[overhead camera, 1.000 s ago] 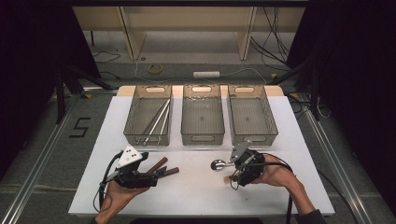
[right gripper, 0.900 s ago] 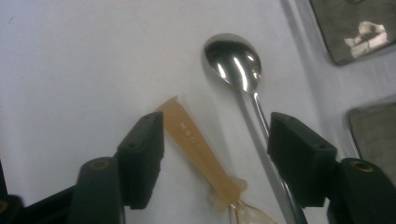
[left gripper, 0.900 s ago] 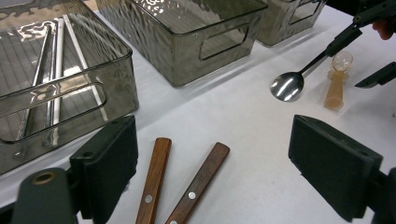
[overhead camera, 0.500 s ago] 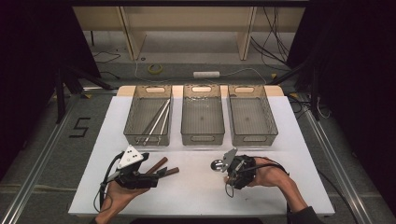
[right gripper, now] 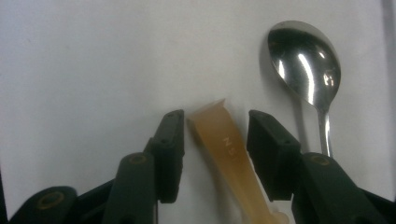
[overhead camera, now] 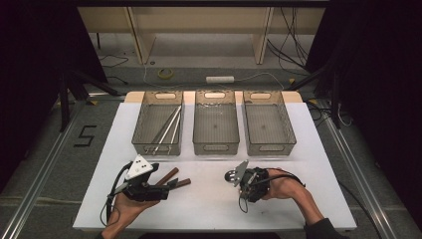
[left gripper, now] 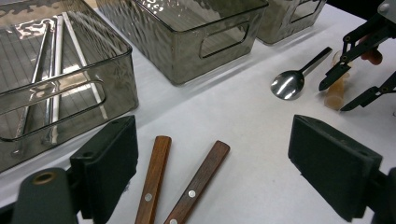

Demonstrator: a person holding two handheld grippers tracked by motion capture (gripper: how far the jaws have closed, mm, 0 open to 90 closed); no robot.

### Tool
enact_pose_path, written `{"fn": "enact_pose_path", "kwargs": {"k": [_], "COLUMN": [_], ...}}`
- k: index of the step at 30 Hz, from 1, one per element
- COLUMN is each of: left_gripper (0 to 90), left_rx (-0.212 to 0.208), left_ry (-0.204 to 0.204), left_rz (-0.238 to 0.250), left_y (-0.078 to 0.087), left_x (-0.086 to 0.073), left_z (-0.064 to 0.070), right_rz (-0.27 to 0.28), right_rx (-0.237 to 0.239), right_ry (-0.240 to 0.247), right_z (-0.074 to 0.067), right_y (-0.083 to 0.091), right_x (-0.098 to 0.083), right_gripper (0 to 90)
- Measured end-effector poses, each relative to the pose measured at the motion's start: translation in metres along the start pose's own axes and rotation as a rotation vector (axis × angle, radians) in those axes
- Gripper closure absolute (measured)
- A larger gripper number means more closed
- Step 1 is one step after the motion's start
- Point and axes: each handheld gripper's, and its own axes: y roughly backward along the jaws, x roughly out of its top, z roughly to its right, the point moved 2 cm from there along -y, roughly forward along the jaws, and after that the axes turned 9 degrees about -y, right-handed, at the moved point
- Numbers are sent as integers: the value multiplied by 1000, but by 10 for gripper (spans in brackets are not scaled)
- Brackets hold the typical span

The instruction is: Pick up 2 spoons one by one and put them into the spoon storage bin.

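Closing right gripper [right gripper: 215,154] jaws around tan plastic handle [right gripper: 229,154] lying on white table [right gripper: 93,70] beside spoon [right gripper: 306,60]; pads not yet touching. We are judging it light, stiff, slippery; gripping mid-shaft.

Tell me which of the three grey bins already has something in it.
The left bin: it holds long metal utensils. The middle bin and right bin are bare inside.
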Motion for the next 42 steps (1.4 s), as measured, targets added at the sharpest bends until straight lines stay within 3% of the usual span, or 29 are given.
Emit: {"fn": "enact_pose_path", "kwargs": {"k": [10, 22, 36, 42], "left_gripper": [155, 155, 156, 155], "left_rx": [0, 2, 7, 10], "left_ry": [-6, -4, 5, 9], "left_rz": [-3, 1, 5, 22], "left_y": [0, 0, 2, 3], "left_x": [0, 0, 0, 1], "left_z": [1, 0, -3, -5], "right_rz": [-3, -6, 74, 137], "right_rx": [35, 49, -41, -72], "right_ry": [4, 44, 9, -66], "right_z": [2, 1, 8, 15], "right_y": [0, 1, 26, 41], "right_x": [-1, -1, 1, 1], "right_gripper": [658, 742, 748, 748]}}
